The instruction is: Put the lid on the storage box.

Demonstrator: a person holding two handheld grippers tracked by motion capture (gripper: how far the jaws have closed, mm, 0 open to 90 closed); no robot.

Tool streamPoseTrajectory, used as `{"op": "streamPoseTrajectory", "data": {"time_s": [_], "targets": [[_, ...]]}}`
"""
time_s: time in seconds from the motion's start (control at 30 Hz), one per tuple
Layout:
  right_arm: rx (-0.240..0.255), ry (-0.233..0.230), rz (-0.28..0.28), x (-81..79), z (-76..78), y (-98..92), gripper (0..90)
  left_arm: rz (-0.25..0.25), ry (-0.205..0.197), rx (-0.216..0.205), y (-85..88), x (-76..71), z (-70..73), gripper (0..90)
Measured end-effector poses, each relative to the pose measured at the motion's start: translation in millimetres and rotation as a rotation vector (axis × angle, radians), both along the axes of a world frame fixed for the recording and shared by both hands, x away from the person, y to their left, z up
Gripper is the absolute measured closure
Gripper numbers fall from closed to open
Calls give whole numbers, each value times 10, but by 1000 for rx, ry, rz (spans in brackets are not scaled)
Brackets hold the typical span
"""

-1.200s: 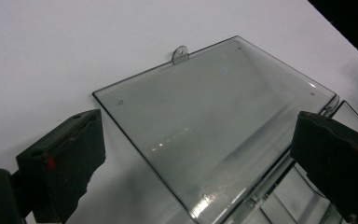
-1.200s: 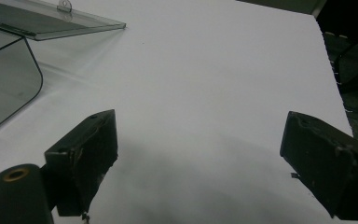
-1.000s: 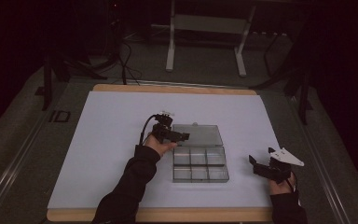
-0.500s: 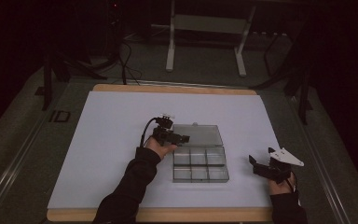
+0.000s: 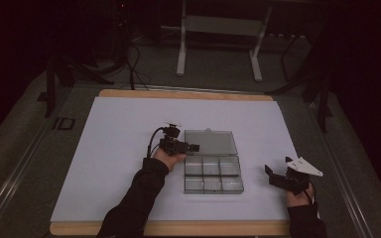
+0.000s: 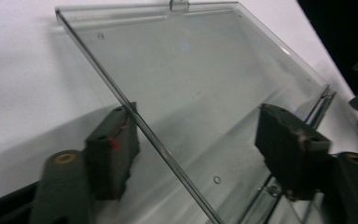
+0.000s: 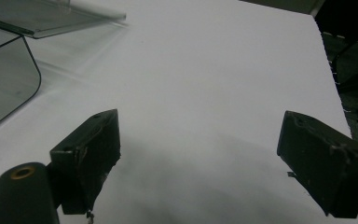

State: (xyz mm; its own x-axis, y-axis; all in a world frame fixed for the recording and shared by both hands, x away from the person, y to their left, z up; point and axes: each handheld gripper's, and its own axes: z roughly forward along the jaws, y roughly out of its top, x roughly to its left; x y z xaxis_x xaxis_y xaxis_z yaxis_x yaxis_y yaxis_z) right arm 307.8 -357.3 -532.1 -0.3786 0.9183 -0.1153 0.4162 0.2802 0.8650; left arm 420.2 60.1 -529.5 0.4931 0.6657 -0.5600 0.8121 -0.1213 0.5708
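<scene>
Straddling the edge of the clear lid (image 6: pixel 191 84), the left gripper (image 5: pixel 191 147) has just been closing its jaws, pads not yet pressing. The box (image 5: pixel 212 171) sits mid-table; the right gripper (image 5: pixel 274 176) rests spread.

Dim lab recording bay: white-topped table (image 5: pixel 129 148) with wooden edge; behind it, a metal stand (image 5: pixel 218 44) and loose cables (image 5: pixel 129 59) on grey floor.

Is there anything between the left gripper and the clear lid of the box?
Nothing visible. The left gripper straddles the side edge of the open lid, one jaw on each side. The jaws have just been closing, with the lid's edge between them, but the pads do not press it yet.
</scene>
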Motion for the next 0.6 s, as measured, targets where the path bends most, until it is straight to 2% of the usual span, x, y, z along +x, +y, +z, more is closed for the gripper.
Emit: {"op": "streamPoseTrajectory", "data": {"time_s": [0.13, 0.17, 0.2, 0.23, 0.27, 0.33, 0.37, 0.47, 0.5, 0.6], "targets": [[10, 6, -6, 4, 2, -10, 130, -4, -26, 8, 16, -17, 51, 450], [6, 7, -4, 7, 1, -6, 130, -6, -50, 5, 46, -30, 80, 478], [6, 7, -4, 7, 1, -6, 130, -6, -50, 5, 46, -30, 80, 504], [-7, 10, -6, 12, 0, 9, 130, -3, -66, -3, 73, -44, 107, 529], [-7, 10, -6, 12, 0, 9, 130, -3, -66, -3, 73, -44, 107, 554], [-22, 24, -5, 27, 5, 24, 133, -4, -102, -22, 122, -69, 152, 607], [-17, 33, 3, 35, 8, 26, 133, 1, -109, -39, 140, -80, 165, 638], [-32, 43, 17, 51, 30, 48, 133, -11, -129, -43, 166, -99, 200, 697], [-45, 53, 43, 63, 67, 87, 129, -29, -153, -27, 175, -112, 239, 707], [-47, 52, 68, 72, 149, 168, 123, -42, -172, -16, 178, -127, 272, 736]]}}
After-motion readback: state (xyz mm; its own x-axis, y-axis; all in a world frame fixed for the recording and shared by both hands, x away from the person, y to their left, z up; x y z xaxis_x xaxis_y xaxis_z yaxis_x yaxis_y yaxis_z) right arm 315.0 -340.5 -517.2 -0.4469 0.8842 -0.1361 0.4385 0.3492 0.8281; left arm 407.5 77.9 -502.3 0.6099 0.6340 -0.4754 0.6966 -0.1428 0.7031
